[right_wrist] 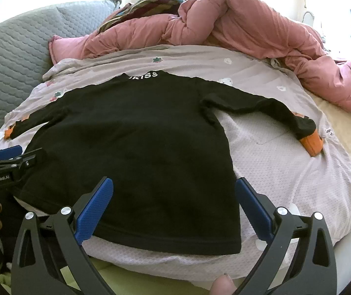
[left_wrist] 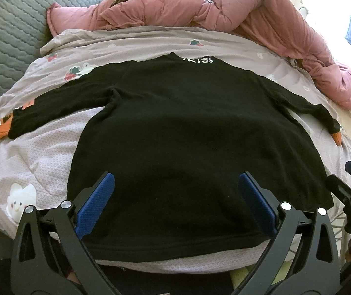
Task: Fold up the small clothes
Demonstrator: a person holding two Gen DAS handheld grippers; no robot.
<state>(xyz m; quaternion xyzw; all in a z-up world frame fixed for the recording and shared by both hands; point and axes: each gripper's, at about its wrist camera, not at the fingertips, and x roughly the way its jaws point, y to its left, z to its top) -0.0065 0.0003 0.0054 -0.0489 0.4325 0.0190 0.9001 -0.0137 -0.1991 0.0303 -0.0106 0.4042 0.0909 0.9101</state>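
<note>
One black shirt [left_wrist: 175,132] lies flat near the bed's [left_wrist: 40,152] front edge, two sleeves outstretched; left tongs [left_wrist: 175,204] and right tongs [right_wrist: 174,209] both spread, holding nothing.

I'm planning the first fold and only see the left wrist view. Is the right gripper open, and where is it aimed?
Observer: The right gripper is open with nothing between its jaws. It is aimed at the black shirt, at the hem's right corner.
Operator: Is the right sleeve lying flat?
Observer: Yes. The right sleeve lies stretched out on the bedspread, with its orange cuff fully exposed.
Operator: How does my left gripper look from the side?
Observer: The left gripper sits at the shirt's left edge near the hem. I cannot tell whether it touches the cloth.
</note>
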